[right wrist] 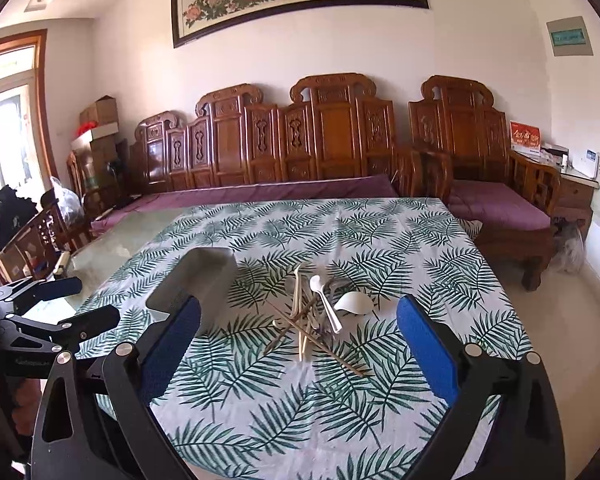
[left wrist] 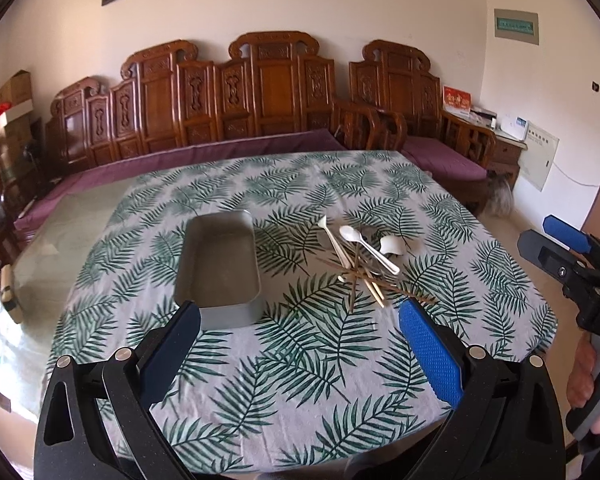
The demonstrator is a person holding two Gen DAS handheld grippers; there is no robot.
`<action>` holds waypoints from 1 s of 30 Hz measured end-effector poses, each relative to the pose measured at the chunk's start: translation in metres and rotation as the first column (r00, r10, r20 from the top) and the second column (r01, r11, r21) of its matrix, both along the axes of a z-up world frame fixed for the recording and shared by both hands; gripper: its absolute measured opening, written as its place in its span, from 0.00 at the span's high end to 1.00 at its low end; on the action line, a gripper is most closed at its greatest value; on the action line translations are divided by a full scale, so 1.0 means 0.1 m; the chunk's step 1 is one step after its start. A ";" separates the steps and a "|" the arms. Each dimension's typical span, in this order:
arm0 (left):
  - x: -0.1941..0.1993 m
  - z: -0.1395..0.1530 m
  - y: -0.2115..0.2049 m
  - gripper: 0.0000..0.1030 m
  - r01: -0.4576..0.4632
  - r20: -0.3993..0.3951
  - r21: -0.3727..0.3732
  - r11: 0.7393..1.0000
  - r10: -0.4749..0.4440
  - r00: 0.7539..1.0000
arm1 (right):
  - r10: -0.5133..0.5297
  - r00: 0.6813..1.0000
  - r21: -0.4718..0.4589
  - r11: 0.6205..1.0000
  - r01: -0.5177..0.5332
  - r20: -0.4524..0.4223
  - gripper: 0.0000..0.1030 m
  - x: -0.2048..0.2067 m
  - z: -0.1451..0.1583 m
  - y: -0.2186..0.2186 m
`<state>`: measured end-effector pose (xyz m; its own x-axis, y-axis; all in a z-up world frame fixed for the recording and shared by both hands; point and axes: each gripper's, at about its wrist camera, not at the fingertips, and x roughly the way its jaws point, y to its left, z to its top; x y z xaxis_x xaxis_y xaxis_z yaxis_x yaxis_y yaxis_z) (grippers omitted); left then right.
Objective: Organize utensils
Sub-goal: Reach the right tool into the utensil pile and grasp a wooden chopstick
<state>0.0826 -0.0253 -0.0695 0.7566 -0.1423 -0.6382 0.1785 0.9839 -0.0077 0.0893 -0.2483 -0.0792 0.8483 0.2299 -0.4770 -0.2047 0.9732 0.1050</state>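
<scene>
Honestly, we had both the left hand-held gripper (left wrist: 300, 316) and the right hand-held gripper (right wrist: 298, 316) spread wide, holding nothing. Just beyond, the utensils (right wrist: 316, 316) lay tangled on the table (right wrist: 440, 240) beside the metal tray (left wrist: 220, 264). Grabbing one could've dragged the others, or scattered chopsticks.

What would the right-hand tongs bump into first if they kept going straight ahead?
Probably the jumbled pile of white plastic spoons and wooden chopsticks on the leaf-print tablecloth; it lies dead ahead between the open right tongs, though depth is uncertain.
</scene>
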 end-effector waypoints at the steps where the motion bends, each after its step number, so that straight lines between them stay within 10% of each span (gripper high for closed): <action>1: 0.04 -0.02 -0.01 0.06 0.001 -0.005 0.001 1.000 -0.001 1.000 | 0.001 1.000 -0.004 1.000 -0.001 -0.010 0.09 0.06 -0.03 -0.02; 19: 0.71 -0.51 -0.17 0.06 0.067 -0.140 -0.012 0.998 -0.068 0.988 | 0.156 0.956 -0.031 0.985 -0.169 -0.249 0.47 1.28 -0.95 -0.15; 30: 0.90 -0.82 -0.28 0.17 0.117 -0.212 -0.025 0.993 -0.120 0.970 | 0.216 0.898 -0.074 0.962 -0.263 -0.383 0.52 1.47 -1.65 -0.10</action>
<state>0.1725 -0.0535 -0.1518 0.5812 -0.2316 -0.7801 0.2869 0.9554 -0.0700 0.2365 -0.2586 -0.2446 0.5331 0.3251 -0.7811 -0.4029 0.9094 0.1035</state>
